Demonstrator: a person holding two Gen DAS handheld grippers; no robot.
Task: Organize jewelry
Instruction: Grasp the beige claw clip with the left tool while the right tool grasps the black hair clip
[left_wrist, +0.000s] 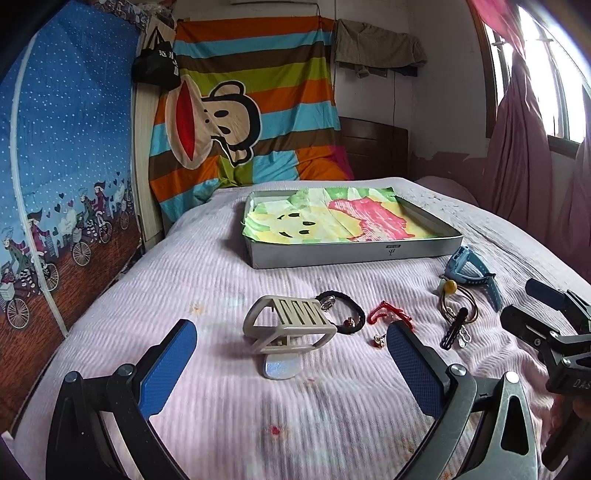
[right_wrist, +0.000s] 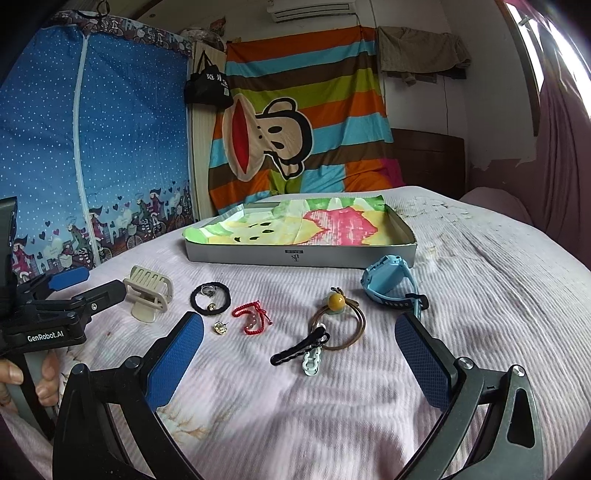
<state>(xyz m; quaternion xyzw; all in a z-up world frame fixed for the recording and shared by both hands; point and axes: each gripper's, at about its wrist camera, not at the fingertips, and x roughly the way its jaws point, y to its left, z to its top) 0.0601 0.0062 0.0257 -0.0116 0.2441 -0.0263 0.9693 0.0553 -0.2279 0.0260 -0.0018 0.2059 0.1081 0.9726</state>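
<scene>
With the fingers of both the left gripper (left_wrist: 291, 358) and right gripper (right_wrist: 299, 347) spread apart and empty, the jewelry (right_wrist: 255, 315) lay mid-frame on the bed (right_wrist: 480, 295), the tray (right_wrist: 295, 256) behind it unfilled.

Pale pink ribbed bedspread (right_wrist: 461, 295) across the lower frame. Grey box (right_wrist: 301, 255) at centre, lined with green, yellow and pink cloth (right_wrist: 295, 221). Beige hair claw (right_wrist: 149, 295) at left, black hair tie (right_wrist: 210, 295), red cord (right_wrist: 253, 315), light blue watch (right_wrist: 391, 286) at right. Striped orange, turquoise, brown, green sheet (right_wrist: 325, 103) behind.
</scene>
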